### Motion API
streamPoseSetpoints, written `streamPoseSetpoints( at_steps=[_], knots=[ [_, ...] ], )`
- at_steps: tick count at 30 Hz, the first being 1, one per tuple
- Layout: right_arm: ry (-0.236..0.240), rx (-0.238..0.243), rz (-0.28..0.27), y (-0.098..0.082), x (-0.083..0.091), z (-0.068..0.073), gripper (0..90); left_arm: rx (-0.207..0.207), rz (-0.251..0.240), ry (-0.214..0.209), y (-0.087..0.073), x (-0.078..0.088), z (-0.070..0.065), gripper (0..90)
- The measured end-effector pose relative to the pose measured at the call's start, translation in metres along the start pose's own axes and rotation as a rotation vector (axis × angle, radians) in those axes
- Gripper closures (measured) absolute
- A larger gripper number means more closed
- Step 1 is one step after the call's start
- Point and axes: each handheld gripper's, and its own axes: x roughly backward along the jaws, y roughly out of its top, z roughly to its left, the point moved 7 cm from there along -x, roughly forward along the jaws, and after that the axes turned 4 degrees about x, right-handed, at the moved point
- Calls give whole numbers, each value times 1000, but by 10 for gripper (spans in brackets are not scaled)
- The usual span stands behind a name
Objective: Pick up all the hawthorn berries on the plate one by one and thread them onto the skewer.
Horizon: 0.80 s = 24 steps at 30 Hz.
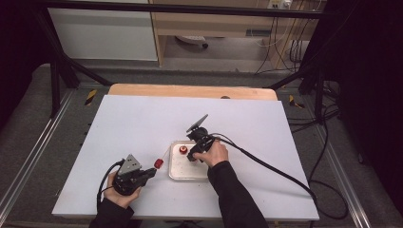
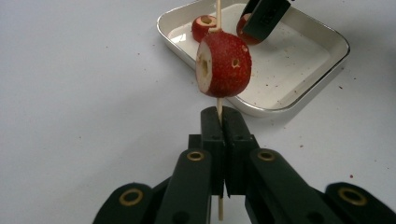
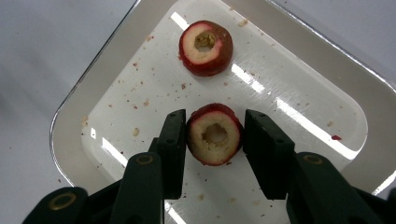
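The left gripper point(image 2: 219, 116) has its fingers point(image 2: 211, 135) pressed together on a thin wooden skewer point(image 2: 219, 108), pinching it near its lower part. The skewer runs up from between them and passes through a red cored fruit piece point(image 2: 223, 64), which sits on the stick just above the fingertips, clear of them and of the table point(image 1: 142, 123). In the high view this gripper point(image 1: 151, 172) lies at the near left of the table, with the skewered fruit piece point(image 1: 158, 164) just left of the tray point(image 1: 177, 175).

The tray point(image 3: 70, 126) is a shallow white metal one, sprinkled with crumbs, lying near the middle of the table. The right gripper point(image 3: 214, 140) points down into it. Its fingers point(image 3: 173, 140) are spread on either side of a second cored fruit piece point(image 3: 215, 134) that lies flat on the tray floor, cut face and hole upward. The left finger is touching or almost touching the fruit's skin, while the right finger stands just apart from it with a narrow gap, so the piece is between the fingers but not pinched.

A third cored fruit piece point(image 3: 206, 47) lies farther along the tray, well apart from the fingers, with its hollow also facing up. In the high view the right gripper point(image 1: 192, 154) sits over the tray's far right part.
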Motion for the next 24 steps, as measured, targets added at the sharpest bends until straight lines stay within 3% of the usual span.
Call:
streamPoseSetpoints(
  at_steps=[10, 24],
  knots=[
    [20, -12, -76, 1, 22, 7, 607, -8, -10, 4, 1, 1, -2, 884],
    [104, -64, -315, -7, 48, 9, 609, -14, -25, 8, 3, 1, -8, 884]
  ],
)
